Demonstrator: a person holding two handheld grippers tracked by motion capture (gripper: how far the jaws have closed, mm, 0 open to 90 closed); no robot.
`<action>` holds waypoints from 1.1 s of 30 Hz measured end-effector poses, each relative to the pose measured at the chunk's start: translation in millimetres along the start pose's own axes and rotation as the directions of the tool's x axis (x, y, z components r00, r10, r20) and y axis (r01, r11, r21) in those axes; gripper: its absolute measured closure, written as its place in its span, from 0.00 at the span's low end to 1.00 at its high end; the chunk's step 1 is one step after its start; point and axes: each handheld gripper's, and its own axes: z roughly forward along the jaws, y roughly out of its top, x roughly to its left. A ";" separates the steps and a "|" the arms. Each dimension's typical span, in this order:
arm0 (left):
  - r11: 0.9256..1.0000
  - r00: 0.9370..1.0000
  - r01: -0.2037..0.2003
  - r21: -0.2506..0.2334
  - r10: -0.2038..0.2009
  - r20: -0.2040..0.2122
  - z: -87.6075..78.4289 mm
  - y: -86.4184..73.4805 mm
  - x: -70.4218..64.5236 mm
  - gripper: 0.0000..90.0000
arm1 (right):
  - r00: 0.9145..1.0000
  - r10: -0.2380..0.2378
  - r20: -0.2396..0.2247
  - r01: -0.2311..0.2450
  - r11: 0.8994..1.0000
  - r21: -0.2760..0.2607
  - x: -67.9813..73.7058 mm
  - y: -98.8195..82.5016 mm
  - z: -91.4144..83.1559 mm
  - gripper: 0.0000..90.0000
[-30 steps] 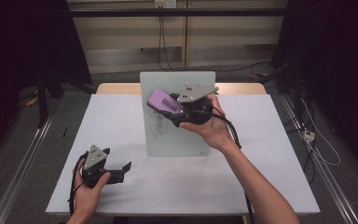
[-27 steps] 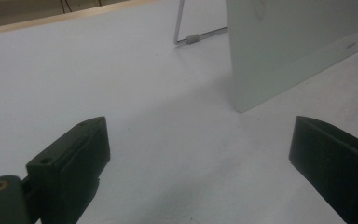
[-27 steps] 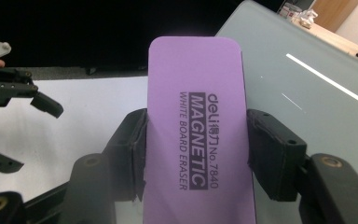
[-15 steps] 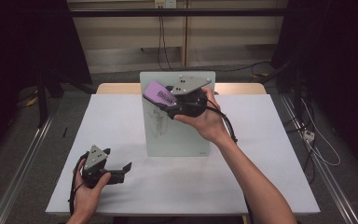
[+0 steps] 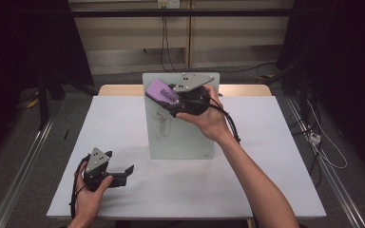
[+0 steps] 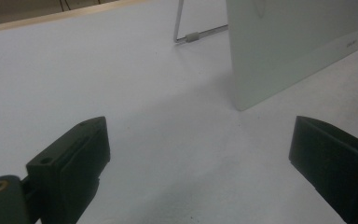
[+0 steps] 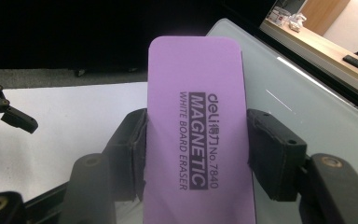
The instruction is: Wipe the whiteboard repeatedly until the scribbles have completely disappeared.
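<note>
A purple whiteboard eraser point(image 5: 160, 90) point(image 7: 196, 130), printed "MAGNETIC WHITE BOARD ERASER", is clamped between the pads of my right gripper point(image 5: 165, 97) point(image 7: 196, 154). It is held at the top left corner of an upright pale glass board point(image 5: 185, 135) point(image 7: 317, 116) in the middle of the table. Faint pen scribbles point(image 5: 161, 118) mark the board's left half below the eraser. My left gripper point(image 5: 126, 172) point(image 6: 200, 163) rests on the white table at the front left, its jaws wide open with nothing between them. The board's lower corner point(image 6: 289, 42) stands ahead of it.
The board leans on a thin wire stand point(image 6: 193, 36). The white tabletop point(image 5: 266, 171) has a wooden strip at its far edge, and dark floor with cables point(image 5: 323, 152) surrounds it. A metal rail point(image 5: 19, 171) runs along the left side.
My right gripper has carried the eraser a little up the board toward its top left corner. The left gripper has stayed where it was.
</note>
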 end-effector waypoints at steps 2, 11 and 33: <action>1.000 1.000 -0.004 -0.001 0.004 0.000 -0.4 0.1 -0.2 0.06 | 1.000 0.000 -0.002 0.000 1.000 0.003 -0.2 -0.2 0.1 0.46; 1.000 1.000 0.000 0.001 0.000 0.000 0.2 -0.1 -0.6 0.06 | 1.000 -0.007 0.006 0.007 1.000 0.012 0.9 0.7 1.6 0.46; 1.000 1.000 0.000 0.002 0.000 0.001 -0.1 -0.2 -0.1 0.06 | 1.000 0.010 -0.028 -0.009 0.999 0.039 16.0 -17.0 9.5 0.46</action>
